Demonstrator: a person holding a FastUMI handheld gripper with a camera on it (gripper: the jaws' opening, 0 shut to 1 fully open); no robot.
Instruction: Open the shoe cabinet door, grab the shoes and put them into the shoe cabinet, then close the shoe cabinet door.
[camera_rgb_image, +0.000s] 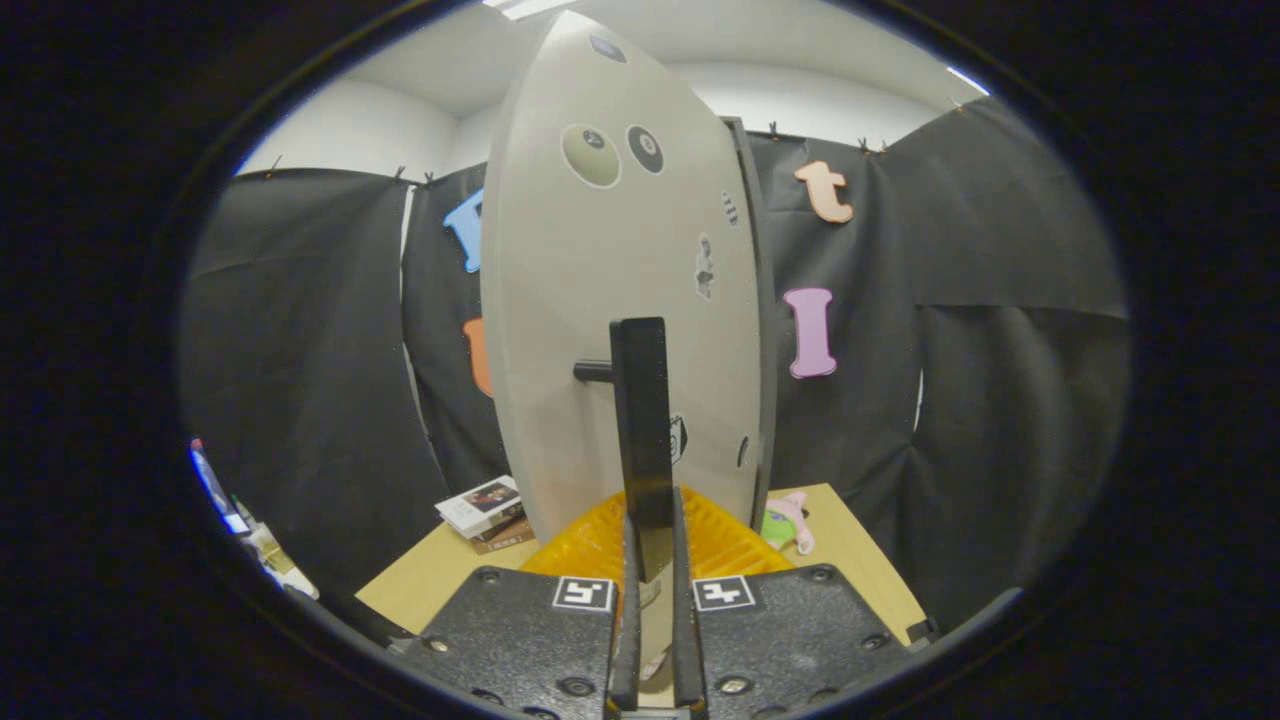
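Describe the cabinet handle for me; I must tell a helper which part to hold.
Find the pale grey cabinet door standing on the wooden table. The handle is the dark upright bar on that door, its lower end between the gripper fingers; nothing else there is dark and bar-shaped.

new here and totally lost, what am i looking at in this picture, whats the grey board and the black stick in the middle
This is taken by a wide-angle camera mounted on a hand-held gripper, a two-finger clamp a person carries. It looks forward along the fingers, so the gripper shows at the bottom, with two dark plates bearing square markers.

The grey board is the shoe cabinet door, seen very close, so the lens bends it into a curved shape. The black stick is its handle, a bar standing off the door on a short peg. Its lower end sits between the two fingers, which look closed on it.

Below the door is an orange ribbed surface, which I cannot identify. Everything stands on a tan table. Left of the door lie some stacked booklets; to the right lies a small pink and green toy.
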